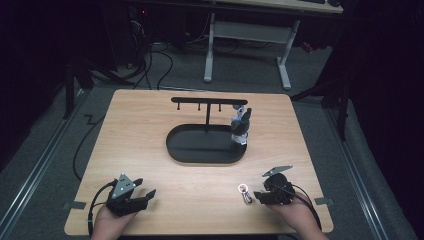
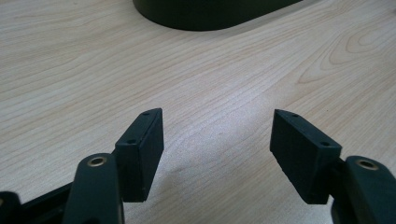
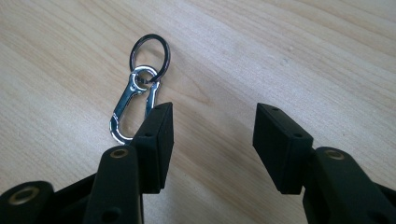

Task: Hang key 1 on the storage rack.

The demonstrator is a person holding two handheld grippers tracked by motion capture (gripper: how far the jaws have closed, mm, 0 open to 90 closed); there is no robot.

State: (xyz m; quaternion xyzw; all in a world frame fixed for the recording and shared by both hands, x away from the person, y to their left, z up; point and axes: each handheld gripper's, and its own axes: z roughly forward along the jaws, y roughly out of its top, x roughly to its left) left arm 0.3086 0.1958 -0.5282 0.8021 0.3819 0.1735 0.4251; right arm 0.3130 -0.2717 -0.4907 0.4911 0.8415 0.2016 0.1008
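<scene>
Right gripper [image 3: 212, 140]: jaws wide apart, holding nothing; silver carabiner with key ring [image 3: 137, 91] flat on table [image 3: 303, 56], just beside left jaw, outside gap. Left gripper [image 2: 217, 149]: jaws wide apart, empty; black tray [image 2: 210, 14] ahead.

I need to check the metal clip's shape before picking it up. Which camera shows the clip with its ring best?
The right gripper view: the carabiner clip and its ring lie close and sharp on the table, just beside the right gripper's open jaws. The high view shows it small, without detail. The left gripper view faces bare wood.
</scene>
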